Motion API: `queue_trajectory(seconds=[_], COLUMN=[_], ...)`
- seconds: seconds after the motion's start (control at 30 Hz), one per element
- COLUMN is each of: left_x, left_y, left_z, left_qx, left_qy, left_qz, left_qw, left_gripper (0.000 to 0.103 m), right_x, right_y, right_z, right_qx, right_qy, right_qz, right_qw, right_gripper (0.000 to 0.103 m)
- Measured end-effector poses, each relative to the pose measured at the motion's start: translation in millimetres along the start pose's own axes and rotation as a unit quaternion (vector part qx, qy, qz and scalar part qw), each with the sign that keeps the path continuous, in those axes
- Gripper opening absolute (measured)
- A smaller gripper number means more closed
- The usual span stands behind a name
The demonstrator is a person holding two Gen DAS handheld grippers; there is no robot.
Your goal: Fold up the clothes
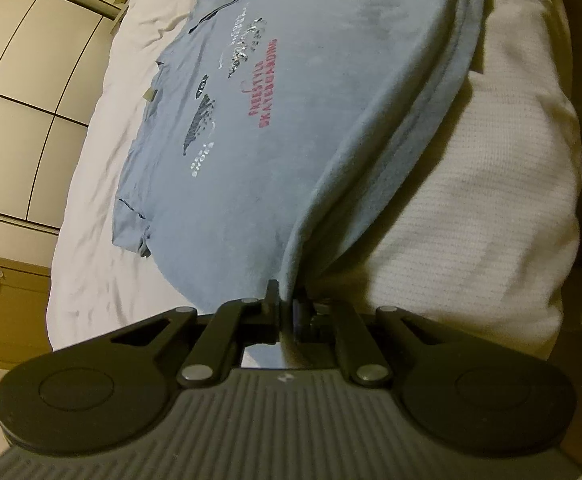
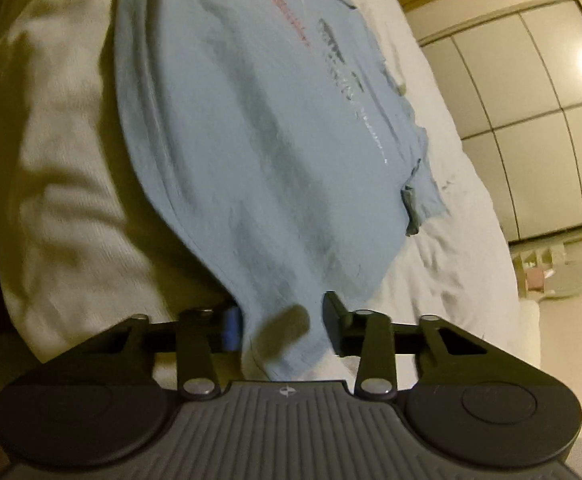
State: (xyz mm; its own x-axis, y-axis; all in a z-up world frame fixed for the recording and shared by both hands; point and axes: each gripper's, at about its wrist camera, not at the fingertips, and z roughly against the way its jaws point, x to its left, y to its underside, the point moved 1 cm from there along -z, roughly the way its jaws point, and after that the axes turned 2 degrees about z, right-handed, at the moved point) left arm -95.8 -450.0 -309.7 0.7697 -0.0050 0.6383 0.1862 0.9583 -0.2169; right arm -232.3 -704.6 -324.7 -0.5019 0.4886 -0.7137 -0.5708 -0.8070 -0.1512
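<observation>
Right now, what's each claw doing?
Left claw: shut on the blue T-shirt hem.
Right claw: open, T-shirt corner between its fingers, not pinched.

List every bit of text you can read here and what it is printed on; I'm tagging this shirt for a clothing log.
"FREESTYLE SKATEBOARDING": red print on the blue T-shirt, read in the left wrist view.
Silver and dark print beside it on the shirt: too small and worn to read.
Right wrist view: the same prints on the shirt, too blurred to read.
Nothing else carries readable text.
</observation>
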Motion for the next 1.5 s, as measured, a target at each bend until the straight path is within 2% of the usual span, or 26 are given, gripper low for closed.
queue_trajectory(seconds=[0.07,0.23,0.37,0.5,0.73,0.83,0.93,1.03,1.17,1.27,1.37,1.5], left_x=[3,13,21,23,1,2,29,71,134,176,213,248], left_y=[-1,4,11,13,18,14,2,-18,-47,-63,-76,-81], left_z=[2,24,55,83,140,152,148,136,117,92,55,0], left_qx=[0.001,-0.010,-0.024,-0.033,-0.022,-0.010,0.002,0.018,0.025,0.022,0.029,0.039], left_qy=[0.004,0.035,0.039,0.055,0.110,0.126,0.118,0.090,0.063,0.056,0.070,0.122], left_qz=[0.000,-0.005,-0.008,-0.015,-0.009,0.002,0.033,0.064,0.122,0.152,0.167,0.171], left_qw=[1.0000,0.9993,0.9989,0.9978,0.9936,0.9920,0.9924,0.9938,0.9902,0.9866,0.9830,0.9770], left_gripper=[0.003,0.001,0.000,0.000,0.000,0.000,0.001,0.001,0.001,0.001,0.001,0.001], right_x=[-6,-30,-38,-48,-66,-75,-106,-152,-215,-260,-298,-324], right_y=[1,-1,1,7,16,15,10,7,-1,-16,-36,-62], right_z=[1,18,56,84,127,139,131,115,85,50,11,-42], right_qx=[0.000,0.003,-0.016,-0.015,-0.002,0.000,-0.018,-0.047,-0.080,-0.082,-0.074,-0.035], right_qy=[-0.009,-0.028,-0.046,-0.061,-0.111,-0.130,-0.123,-0.111,-0.100,-0.103,-0.112,-0.138], right_qz=[0.005,-0.003,0.010,0.006,0.000,-0.012,-0.024,-0.041,-0.046,-0.060,-0.065,-0.050], right_qw=[1.000,1.000,0.999,0.998,0.994,0.991,0.992,0.992,0.991,0.989,0.989,0.989], right_gripper=[0.000,0.000,0.000,0.000,0.000,0.000,0.000,0.000,0.000,0.000,0.000,0.000])
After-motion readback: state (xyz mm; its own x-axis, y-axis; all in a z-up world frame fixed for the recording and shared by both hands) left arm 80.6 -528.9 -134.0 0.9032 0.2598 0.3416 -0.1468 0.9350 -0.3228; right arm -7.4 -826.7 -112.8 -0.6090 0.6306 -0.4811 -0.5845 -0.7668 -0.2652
